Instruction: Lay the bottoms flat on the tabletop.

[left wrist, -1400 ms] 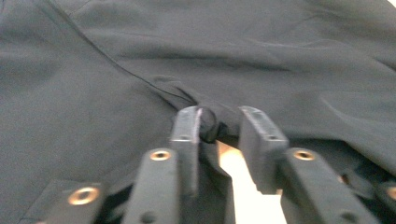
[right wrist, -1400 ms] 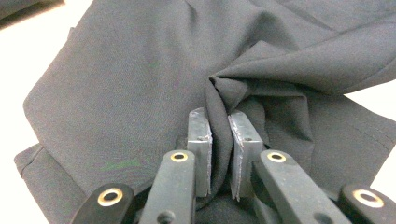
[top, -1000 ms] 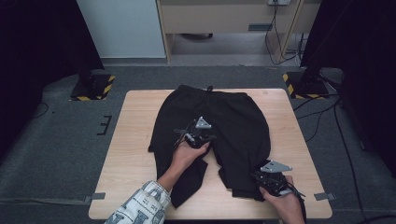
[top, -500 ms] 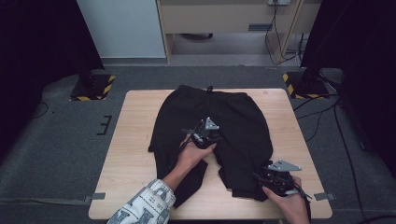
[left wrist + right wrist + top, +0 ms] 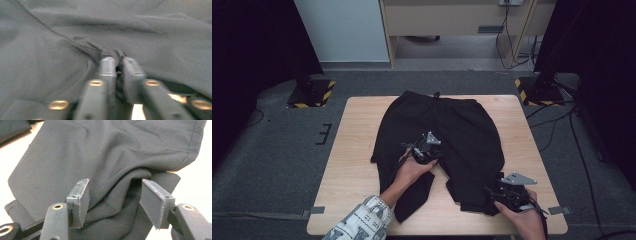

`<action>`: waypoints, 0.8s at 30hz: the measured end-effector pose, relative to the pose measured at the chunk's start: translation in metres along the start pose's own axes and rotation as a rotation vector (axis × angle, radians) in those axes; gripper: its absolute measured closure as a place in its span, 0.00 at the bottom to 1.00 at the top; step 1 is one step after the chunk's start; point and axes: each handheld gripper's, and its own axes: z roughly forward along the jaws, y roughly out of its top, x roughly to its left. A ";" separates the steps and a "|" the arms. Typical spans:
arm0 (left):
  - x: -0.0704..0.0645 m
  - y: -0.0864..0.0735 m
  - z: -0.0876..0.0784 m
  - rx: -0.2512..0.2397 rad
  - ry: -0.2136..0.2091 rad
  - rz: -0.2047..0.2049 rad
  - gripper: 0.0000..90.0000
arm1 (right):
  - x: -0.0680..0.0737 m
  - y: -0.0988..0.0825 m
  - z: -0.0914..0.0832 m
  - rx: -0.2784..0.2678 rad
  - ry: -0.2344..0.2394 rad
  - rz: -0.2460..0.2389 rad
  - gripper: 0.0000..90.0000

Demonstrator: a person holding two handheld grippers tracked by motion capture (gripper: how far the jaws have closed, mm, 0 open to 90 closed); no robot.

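On the table (image 5: 352,150), black shorts (image 5: 462,130) lie flat. Left gripper (image 5: 119,65) pinches a crotch fold, jaws just closing. Right gripper (image 5: 113,195) has just been opening, spread around the leg hem.

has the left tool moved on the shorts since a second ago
Yes. The left tool shifted slightly right, toward the table's right edge, along the black shorts.
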 end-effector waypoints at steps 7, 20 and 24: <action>-0.002 0.021 0.004 -0.065 0.036 -0.021 0.97 | -0.002 -0.003 0.004 0.043 -0.015 0.009 0.46; -0.007 0.018 0.044 0.033 0.070 0.015 0.96 | -0.013 -0.016 -0.008 0.086 0.039 0.033 0.50; -0.007 0.018 0.044 0.036 0.073 0.022 0.96 | -0.025 -0.018 -0.018 0.060 0.068 0.073 0.57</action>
